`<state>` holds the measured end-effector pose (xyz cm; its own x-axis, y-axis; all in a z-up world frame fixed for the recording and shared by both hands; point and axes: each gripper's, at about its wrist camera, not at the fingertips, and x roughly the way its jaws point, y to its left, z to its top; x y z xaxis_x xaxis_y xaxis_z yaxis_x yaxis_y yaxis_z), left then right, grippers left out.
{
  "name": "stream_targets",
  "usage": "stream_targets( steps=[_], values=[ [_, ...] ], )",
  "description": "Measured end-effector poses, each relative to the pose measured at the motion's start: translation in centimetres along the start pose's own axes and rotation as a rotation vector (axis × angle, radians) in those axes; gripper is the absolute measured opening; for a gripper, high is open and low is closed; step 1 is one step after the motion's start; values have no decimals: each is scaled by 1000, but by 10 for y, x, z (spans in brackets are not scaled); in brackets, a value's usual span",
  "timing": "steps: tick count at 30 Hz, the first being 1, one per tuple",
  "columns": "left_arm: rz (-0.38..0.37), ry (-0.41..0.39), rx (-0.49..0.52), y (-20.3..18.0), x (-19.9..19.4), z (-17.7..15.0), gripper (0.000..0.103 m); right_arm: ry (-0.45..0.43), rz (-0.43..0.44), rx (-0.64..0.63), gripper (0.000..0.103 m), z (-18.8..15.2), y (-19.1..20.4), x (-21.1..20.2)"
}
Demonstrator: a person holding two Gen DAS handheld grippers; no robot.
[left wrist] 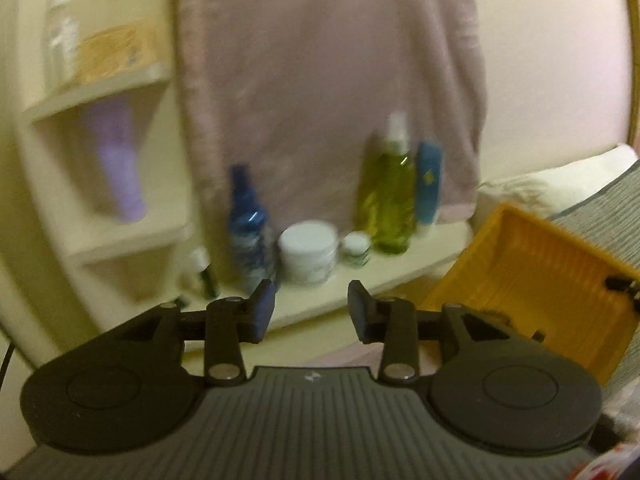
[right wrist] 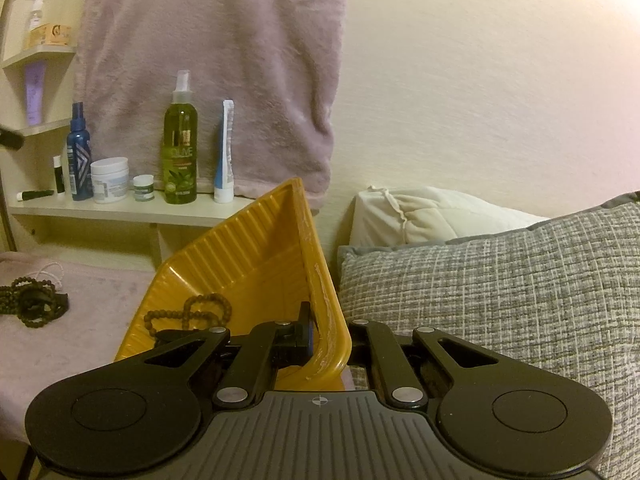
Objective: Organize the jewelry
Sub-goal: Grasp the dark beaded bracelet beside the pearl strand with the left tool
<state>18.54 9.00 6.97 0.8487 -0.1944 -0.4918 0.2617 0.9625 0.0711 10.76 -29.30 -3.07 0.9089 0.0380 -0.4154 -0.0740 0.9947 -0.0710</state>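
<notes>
With the right gripper (right wrist: 329,342) clamped on the yellow tray's (right wrist: 248,248) rim, hold it tilted and steady; the left gripper (left wrist: 312,308), apart and empty, should fetch the dark beads (right wrist: 30,300) left of the tray.

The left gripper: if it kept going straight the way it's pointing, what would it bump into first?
Probably the white jar on the shelf, seen between the left gripper's open fingers; blur leaves depth unclear.
</notes>
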Motion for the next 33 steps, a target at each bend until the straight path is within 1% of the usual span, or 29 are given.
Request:
stream_targets(
  steps=[4, 7, 12, 15, 19, 20, 24, 28, 33],
  values=[
    [44, 59, 21, 5, 2, -35, 37, 2, 0, -3, 7, 0, 0, 1],
    [54, 107, 34, 0, 9, -63, 37, 3, -1, -4, 7, -1, -1, 1],
    [27, 165, 7, -10, 22, -102, 36, 7, -3, -6, 7, 0, -1, 2],
    [13, 193, -19, -9, 31, -119, 36, 11, -4, -8, 7, 0, -1, 2],
    [-31, 208, -44, -5, 41, -129, 35, 15, -7, -11, 7, 1, -1, 4],
    [-41, 209, -45, -4, 43, -130, 33, 15, -8, -11, 7, 1, -1, 4],
    [-68, 219, -43, -1, 50, -132, 32, 14, -13, -11, 7, 1, 0, 5],
    [-109, 243, -52, 3, 57, -135, 31, 15, -13, -16, 7, 1, 1, 4],
    [-120, 269, -54, 6, 63, -136, 26, 16, -14, -17, 7, 1, 0, 5]
  ],
)
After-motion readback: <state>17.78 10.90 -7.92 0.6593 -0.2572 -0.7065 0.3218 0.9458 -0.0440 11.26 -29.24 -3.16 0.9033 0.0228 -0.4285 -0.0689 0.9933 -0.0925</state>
